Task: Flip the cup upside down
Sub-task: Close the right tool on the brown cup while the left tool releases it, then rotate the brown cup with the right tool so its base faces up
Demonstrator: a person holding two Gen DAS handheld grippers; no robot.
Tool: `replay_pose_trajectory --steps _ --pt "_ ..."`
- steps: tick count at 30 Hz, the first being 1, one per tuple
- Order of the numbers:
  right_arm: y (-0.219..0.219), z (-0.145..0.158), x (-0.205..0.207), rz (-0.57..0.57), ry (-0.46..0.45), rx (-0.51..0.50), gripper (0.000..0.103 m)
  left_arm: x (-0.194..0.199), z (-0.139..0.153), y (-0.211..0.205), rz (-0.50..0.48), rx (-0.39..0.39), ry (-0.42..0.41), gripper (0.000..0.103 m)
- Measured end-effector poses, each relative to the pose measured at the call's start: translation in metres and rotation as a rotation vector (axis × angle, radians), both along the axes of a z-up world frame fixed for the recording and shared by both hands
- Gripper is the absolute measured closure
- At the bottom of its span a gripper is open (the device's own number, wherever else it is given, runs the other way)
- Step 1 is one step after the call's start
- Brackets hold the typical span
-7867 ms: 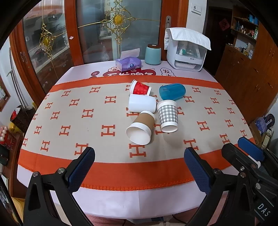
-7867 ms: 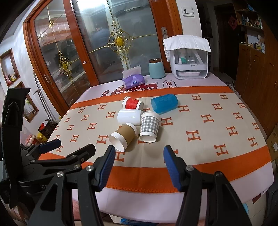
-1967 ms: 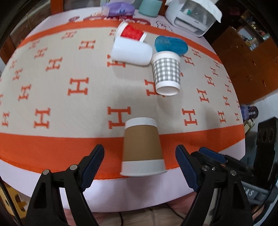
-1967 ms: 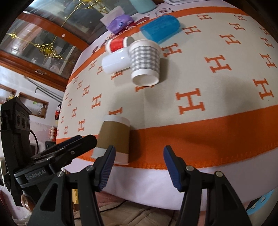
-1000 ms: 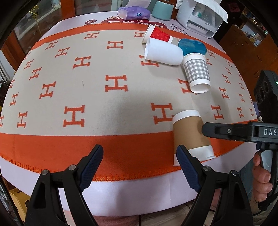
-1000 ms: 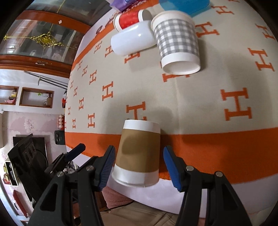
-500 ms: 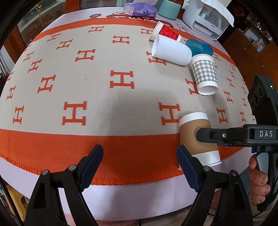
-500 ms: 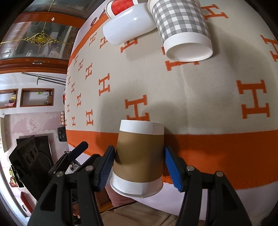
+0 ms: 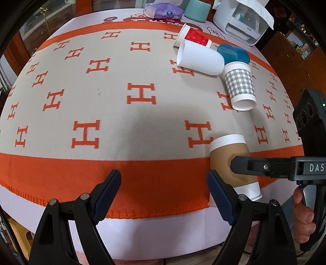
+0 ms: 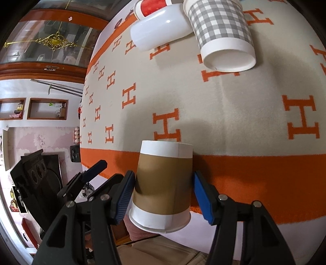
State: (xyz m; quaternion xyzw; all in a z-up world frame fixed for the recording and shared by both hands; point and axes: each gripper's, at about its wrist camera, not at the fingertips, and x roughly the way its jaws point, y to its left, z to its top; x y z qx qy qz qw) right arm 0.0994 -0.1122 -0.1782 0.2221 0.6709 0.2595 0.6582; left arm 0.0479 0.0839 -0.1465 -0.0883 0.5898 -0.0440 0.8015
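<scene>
A brown paper cup (image 10: 164,184) with white bands lies on its side on the orange stripe near the table's front edge, its mouth toward me. My right gripper (image 10: 163,190) has closed in around its middle, a blue pad on each side, touching or nearly so. In the left wrist view the same cup (image 9: 230,163) lies at the right with a black finger of the right gripper across it. My left gripper (image 9: 163,194) is open and empty over the orange stripe, left of the cup.
A grey checked cup (image 9: 240,87), a white cup (image 9: 200,59), a red cup (image 9: 193,37) and a blue cup (image 9: 234,54) lie on their sides farther back. A white appliance (image 9: 242,20), teal canister (image 9: 197,9) and purple tissue pack (image 9: 163,11) stand at the far edge.
My right gripper has come forward over the brown cup and its jaws have narrowed onto the cup's sides. My left gripper has drifted slightly left and back.
</scene>
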Motion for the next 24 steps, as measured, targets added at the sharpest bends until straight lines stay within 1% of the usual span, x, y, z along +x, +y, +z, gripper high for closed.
replay_pose_trajectory --steps 3,6,8,12,14,18,20,24 --pt "-0.003 0.004 -0.002 0.002 -0.018 -0.003 0.045 0.001 0.0 -0.003 -0.008 0.003 0.001 0.018" --pt "-0.007 0.016 -0.005 -0.004 -0.085 -0.028 0.045 0.002 0.0 -0.006 -0.013 0.009 -0.001 0.018" --pt "-0.011 0.026 -0.009 -0.021 -0.16 -0.037 0.045 0.003 0.001 -0.008 -0.013 0.017 -0.01 0.018" --pt "-0.012 0.048 -0.016 -0.043 -0.372 -0.129 0.045 0.002 0.006 -0.013 -0.01 0.036 -0.049 0.018" --pt "-0.011 0.052 -0.019 -0.043 -0.454 -0.153 0.045 0.002 0.009 -0.017 -0.012 0.047 -0.068 0.018" --pt "-0.004 0.051 -0.02 -0.043 -0.619 -0.21 0.045 0.002 0.014 -0.021 0.005 0.084 -0.117 0.018" --pt "0.0 0.048 -0.019 -0.051 -0.677 -0.243 0.045 0.002 0.016 -0.02 0.026 0.1 -0.136 0.018" --pt "0.009 0.038 -0.023 -0.02 -0.781 -0.288 0.045 0.003 0.016 -0.014 0.057 0.078 -0.144 0.018"
